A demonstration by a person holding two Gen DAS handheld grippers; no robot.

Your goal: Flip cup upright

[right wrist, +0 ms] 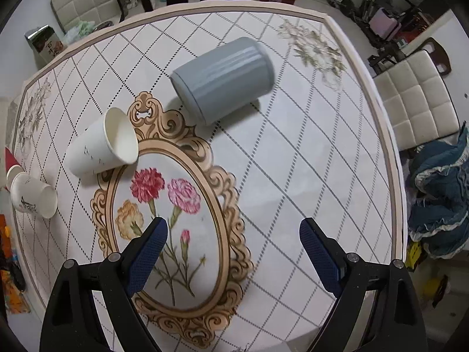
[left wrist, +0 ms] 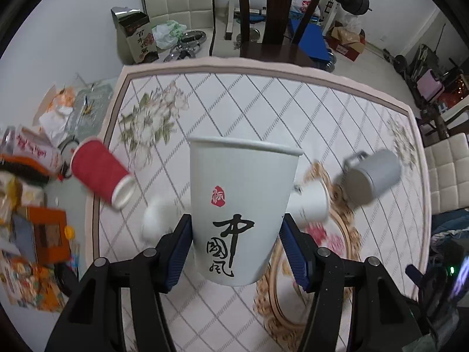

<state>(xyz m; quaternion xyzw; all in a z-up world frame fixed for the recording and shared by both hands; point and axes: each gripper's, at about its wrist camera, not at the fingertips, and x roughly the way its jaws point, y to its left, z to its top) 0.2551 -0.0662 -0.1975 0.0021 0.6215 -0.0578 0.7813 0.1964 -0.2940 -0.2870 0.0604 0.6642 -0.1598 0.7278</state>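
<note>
My left gripper [left wrist: 234,234] is shut on a white paper cup [left wrist: 240,205] with black calligraphy and a red seal, holding it upright above the table, rim up. My right gripper [right wrist: 233,234] is open and empty above the flower-print table [right wrist: 293,176]. A plain white paper cup [right wrist: 99,146] lies on its side left of centre; it also shows in the left wrist view [left wrist: 310,202]. A grey mug [right wrist: 222,79] lies on its side farther back, also in the left wrist view [left wrist: 372,173]. A red paper cup [left wrist: 99,173] lies on its side at the left edge.
Another white printed cup [right wrist: 32,196] shows at the far left in the right wrist view. Clutter of packets and boxes [left wrist: 29,205] lies left of the table. Chairs [right wrist: 416,99] stand around it, and blue cloth [right wrist: 439,199] at the right.
</note>
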